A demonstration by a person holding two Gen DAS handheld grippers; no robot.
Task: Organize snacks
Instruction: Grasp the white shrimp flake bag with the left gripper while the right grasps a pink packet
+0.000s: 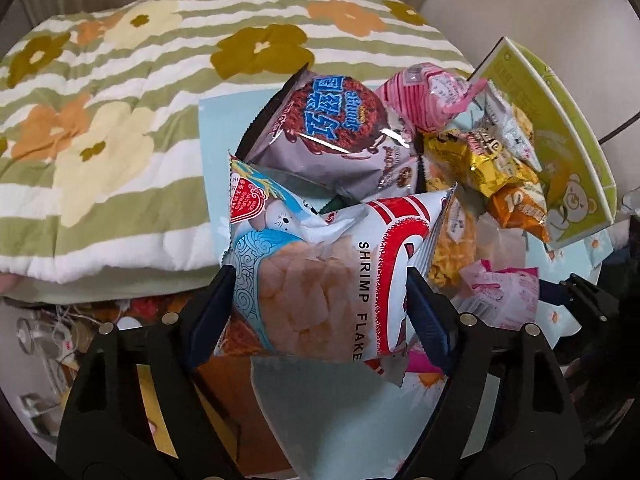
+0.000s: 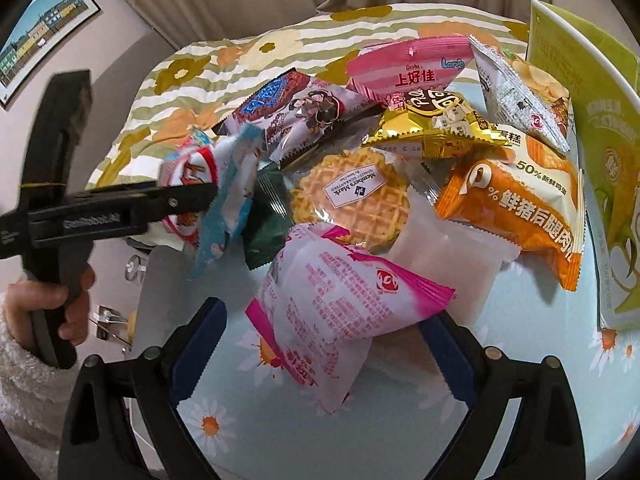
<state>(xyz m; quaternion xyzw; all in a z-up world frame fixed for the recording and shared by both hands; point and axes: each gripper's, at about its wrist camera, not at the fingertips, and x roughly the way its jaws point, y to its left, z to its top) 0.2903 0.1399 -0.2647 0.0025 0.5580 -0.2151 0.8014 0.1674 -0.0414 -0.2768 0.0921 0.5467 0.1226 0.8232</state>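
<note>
Two grippers, left gripper (image 1: 320,284) clamping shrimp flakes bag (image 1: 316,272), right gripper (image 2: 324,344) open around pink packet (image 2: 340,300)

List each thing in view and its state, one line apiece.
Left claw: clamped on the shrimp flakes bag.
Right claw: straddling the pink-and-white packet, contact unclear.
Waffle: sealed, lying flat.
Orange packet: sealed, atop the pile.
Green box: standing on edge.

Even, soft indoor light; small glare spots on foil packets (image 1: 394,136); strong fisheye bending, dark corners; slight blur.
</note>
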